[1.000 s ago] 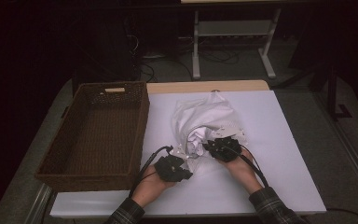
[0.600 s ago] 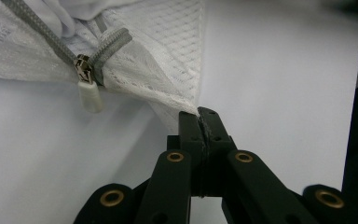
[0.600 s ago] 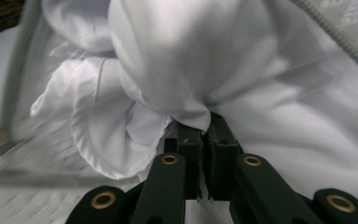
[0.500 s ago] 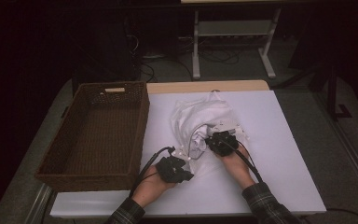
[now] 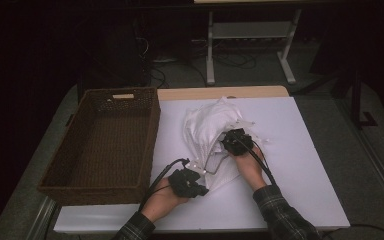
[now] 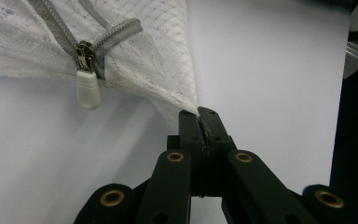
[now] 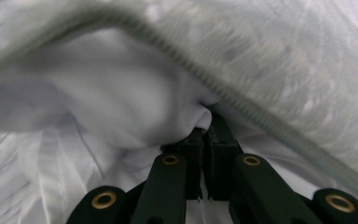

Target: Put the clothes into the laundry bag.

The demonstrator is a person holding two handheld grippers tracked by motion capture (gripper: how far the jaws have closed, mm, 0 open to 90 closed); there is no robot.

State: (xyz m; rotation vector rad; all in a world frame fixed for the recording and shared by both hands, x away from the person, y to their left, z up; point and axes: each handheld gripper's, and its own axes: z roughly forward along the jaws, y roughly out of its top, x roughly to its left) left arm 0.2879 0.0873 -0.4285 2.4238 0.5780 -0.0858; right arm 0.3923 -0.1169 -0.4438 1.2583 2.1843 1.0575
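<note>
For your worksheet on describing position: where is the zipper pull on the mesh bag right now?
In the left gripper view the zipper pull hangs at upper left from the mesh bag, left of the corner pinched by the left hand-held gripper.

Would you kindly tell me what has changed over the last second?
The right gripper, shut on white cloth, pushed further into the mesh bag. The left gripper stayed put, clamped on the bag's corner; the basket is unmoved.

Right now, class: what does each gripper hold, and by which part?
The left gripper pinches a corner of the white mesh laundry bag, near its zipper. The right gripper grips a fold of white cloth inside the bag's opening.
</note>
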